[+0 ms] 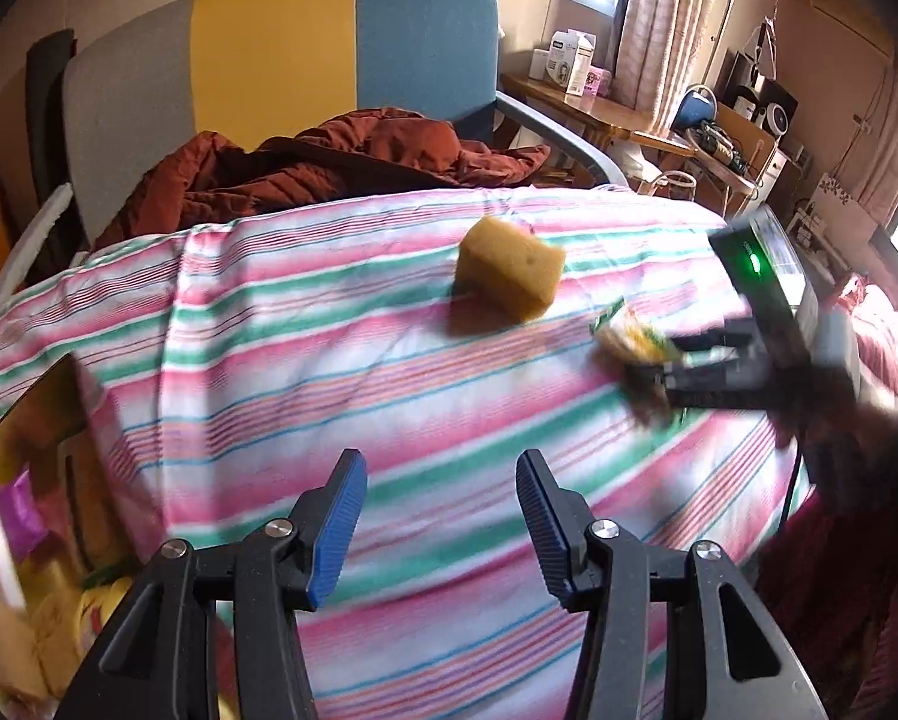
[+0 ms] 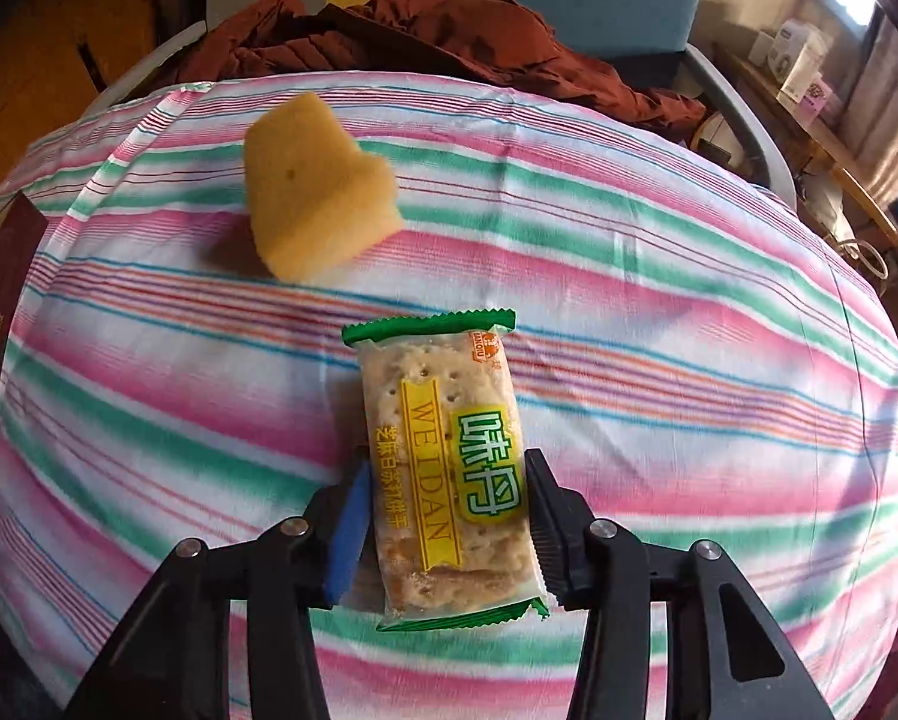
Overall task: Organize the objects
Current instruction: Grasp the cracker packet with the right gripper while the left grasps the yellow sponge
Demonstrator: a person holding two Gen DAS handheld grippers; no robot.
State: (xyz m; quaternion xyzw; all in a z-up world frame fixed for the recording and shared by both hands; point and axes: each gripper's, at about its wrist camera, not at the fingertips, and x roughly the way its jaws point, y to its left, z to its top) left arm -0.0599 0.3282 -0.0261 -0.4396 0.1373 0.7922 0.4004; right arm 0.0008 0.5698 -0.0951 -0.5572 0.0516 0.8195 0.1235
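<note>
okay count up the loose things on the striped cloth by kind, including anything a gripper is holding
Yellow sponge: 1, lying free on the striped cloth
Cracker packet: 1, clamped in the right hand-held gripper
Left hand-held gripper: open, holding 0
Total: 2

Both wrist views face striped cloth (image 1: 389, 360), sponge (image 1: 510, 276).

A rumpled rust-red quilt (image 1: 341, 162) sprawls along the far edge of the striped sheet (image 1: 329, 360), backed by a grey, yellow and blue chair (image 1: 281, 42). Off the far right corner, boxes (image 1: 574, 63) crowd a wooden side table (image 1: 598, 111).
</note>
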